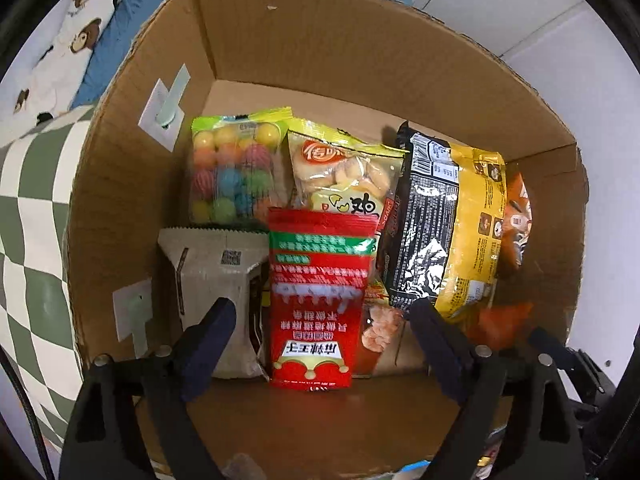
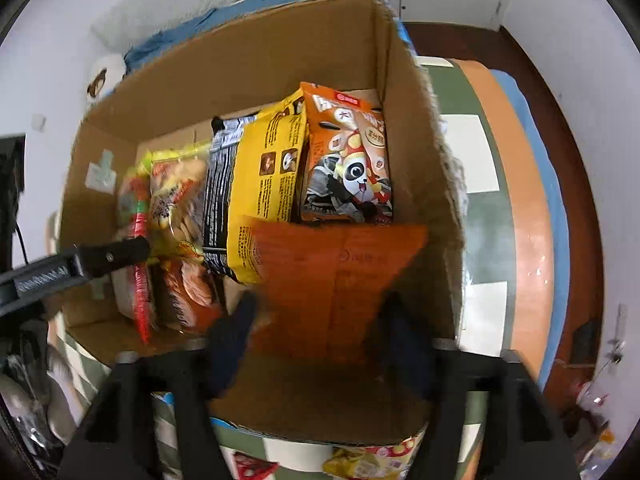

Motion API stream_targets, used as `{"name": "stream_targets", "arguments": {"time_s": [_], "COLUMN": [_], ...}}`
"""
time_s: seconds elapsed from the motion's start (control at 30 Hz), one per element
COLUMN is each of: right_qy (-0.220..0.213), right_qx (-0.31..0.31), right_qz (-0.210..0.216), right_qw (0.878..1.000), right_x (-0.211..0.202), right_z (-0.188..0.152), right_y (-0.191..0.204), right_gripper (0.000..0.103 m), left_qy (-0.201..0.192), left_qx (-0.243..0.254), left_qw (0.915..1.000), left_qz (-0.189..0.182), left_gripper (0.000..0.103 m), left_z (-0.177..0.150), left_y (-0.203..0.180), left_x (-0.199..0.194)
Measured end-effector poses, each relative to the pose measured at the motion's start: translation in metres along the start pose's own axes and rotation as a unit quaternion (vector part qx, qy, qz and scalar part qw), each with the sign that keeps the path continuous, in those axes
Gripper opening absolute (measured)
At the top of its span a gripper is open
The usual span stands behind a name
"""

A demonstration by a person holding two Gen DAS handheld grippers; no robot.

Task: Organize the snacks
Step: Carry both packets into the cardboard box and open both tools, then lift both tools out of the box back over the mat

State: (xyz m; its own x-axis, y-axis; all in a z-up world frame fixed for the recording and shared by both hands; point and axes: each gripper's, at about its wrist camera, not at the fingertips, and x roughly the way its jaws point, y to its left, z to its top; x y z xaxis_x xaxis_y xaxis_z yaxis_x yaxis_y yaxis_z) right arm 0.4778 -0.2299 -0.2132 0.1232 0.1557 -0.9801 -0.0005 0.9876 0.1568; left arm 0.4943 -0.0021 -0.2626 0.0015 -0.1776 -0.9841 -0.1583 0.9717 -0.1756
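Our left gripper [image 1: 320, 320] stands open around the upright red packet [image 1: 316, 300] in the cardboard box [image 1: 280, 40], long axis vertical. Rightward, our right gripper [image 2: 320, 320] stands nearer the orange packet [image 2: 340, 272], apparently unclamped.

Bed w/ green-white checked cover [image 2: 476, 156] carries cardboard box [image 1: 280, 52]; two snack packets [image 2: 360, 462] lie on cover beside box.

Snack packets [image 1: 324, 296] upright, side-by-side, inside carton [image 1: 280, 48].
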Motion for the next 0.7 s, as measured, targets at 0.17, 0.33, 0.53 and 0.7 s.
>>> {"name": "stream_targets", "arguments": {"time_s": [0.17, 0.33, 0.53, 0.7], "right_qy": [0.002, -0.004, -0.033, -0.065], "right_qx": [-0.008, -0.011, -0.012, -0.016], "right_qz": [-0.007, -0.014, -0.029, -0.036], "right_qw": [1.000, 1.000, 0.999, 0.997], "right_x": [0.004, 0.001, -0.011, -0.028], "right_z": [0.000, -0.001, -0.009, -0.022], "right_y": [0.006, 0.007, 0.010, 0.016], "right_gripper": [0.085, 0.086, 0.086, 0.086], "left_qy": [-0.012, -0.048, -0.103, -0.142], "left_qx": [0.008, 0.022, 0.048, 0.072], "left_qw": [0.9998, 0.9982, 0.9924, 0.9855], "left_qz": [0.010, 0.027, 0.048, 0.061], "left_gripper": [0.090, 0.090, 0.090, 0.090], "left_z": [-0.004, -0.014, -0.036, -0.057], "left_y": [0.003, -0.002, -0.009, -0.017], "left_x": [-0.005, -0.018, -0.043, -0.064]}}
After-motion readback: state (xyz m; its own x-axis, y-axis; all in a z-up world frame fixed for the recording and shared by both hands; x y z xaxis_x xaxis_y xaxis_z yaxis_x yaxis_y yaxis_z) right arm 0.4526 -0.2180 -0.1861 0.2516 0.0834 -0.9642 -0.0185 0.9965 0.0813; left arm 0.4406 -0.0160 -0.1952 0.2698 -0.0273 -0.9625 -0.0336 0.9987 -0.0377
